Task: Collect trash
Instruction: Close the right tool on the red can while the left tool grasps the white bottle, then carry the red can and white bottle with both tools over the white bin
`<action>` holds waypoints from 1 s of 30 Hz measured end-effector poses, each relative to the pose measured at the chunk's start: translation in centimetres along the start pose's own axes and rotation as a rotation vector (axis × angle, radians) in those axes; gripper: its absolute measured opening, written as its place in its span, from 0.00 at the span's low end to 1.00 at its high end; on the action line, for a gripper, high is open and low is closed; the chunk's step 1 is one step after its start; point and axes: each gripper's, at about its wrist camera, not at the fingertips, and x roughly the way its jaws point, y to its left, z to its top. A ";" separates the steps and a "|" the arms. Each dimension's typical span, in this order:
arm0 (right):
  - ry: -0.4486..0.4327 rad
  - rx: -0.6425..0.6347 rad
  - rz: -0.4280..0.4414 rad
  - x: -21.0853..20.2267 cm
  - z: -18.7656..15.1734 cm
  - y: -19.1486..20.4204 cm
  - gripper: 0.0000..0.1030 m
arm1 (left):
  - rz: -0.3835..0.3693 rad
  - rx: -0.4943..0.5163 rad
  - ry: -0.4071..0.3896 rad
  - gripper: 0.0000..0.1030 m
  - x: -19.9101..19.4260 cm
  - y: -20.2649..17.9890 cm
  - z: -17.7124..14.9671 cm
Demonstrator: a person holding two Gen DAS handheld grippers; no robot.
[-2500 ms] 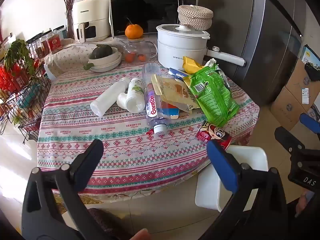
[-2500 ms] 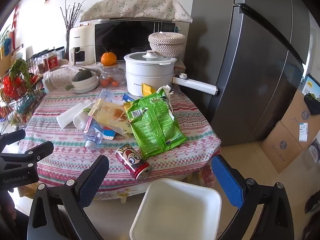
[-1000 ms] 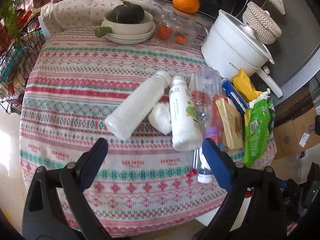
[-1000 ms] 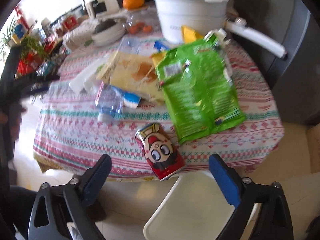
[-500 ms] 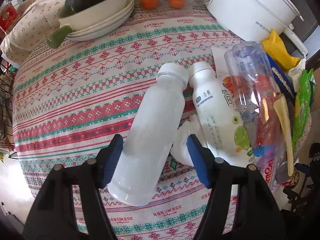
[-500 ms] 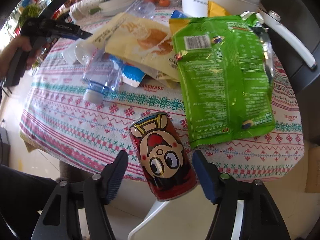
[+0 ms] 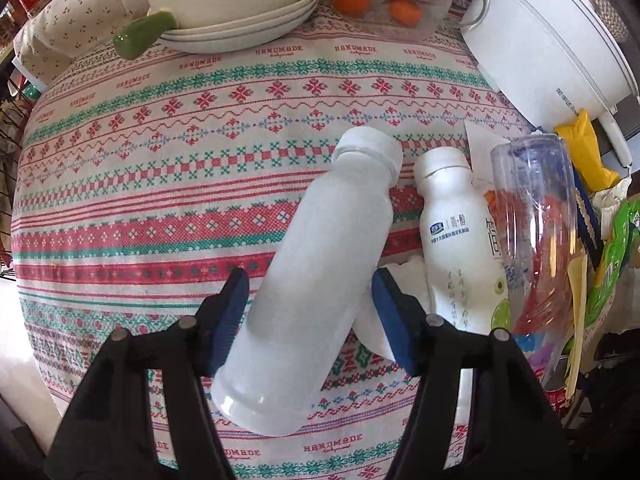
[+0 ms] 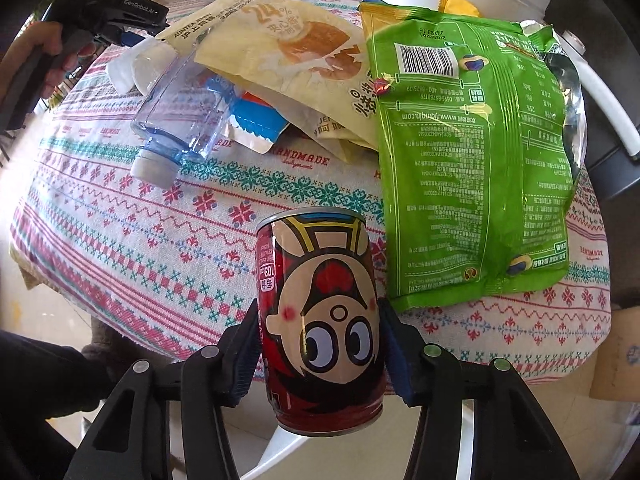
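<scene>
**A:** How far along is the collection?

**B:** At its start, by my judgement. All the litter lies on the round table under its woven, red-and-green patterned tablecloth [image 7: 200, 168]; nothing seen has been removed. The left gripper [image 7: 308, 300] straddles a frosted white plastic bottle [image 7: 316, 280] lying on its side. Its jaws are closing, with a sliver of gap showing at each blue pad, so no grip yet. The right gripper [image 8: 320, 344] is closing on a short red metal can printed with a cartoon face [image 8: 320, 320] at the table's near edge; the pads appear to touch its sides, and I judge it clamped.

**A:** And the materials left?

**B:** A second white, opaque bottle with a printed label [image 7: 456, 240] is smooth and rigid. A clear ribbed plastic bottle with a white cap [image 8: 180, 120] lies beside it. A crinkled glossy green foil snack bag [image 8: 472, 160] and a flat pale-yellow pouch [image 8: 280, 52] are limp and thin, overlapping each other. The white ceramic bowls [image 7: 240, 20] and white cooker pot [image 7: 540, 48] behind are not rubbish.
</scene>
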 end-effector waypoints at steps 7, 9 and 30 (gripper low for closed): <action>-0.001 0.032 -0.007 0.6 0.9 0.3 0.53 | 0.028 0.007 -0.005 0.58 0.1 -0.5 -1.0; -0.004 0.056 0.004 0.4 1.2 -0.2 0.53 | 0.037 0.009 -0.008 0.57 -0.3 -1.2 -1.9; -0.069 0.236 0.067 -4.4 0.1 -6.4 0.53 | 0.083 0.015 0.062 0.54 -1.7 -0.5 -6.3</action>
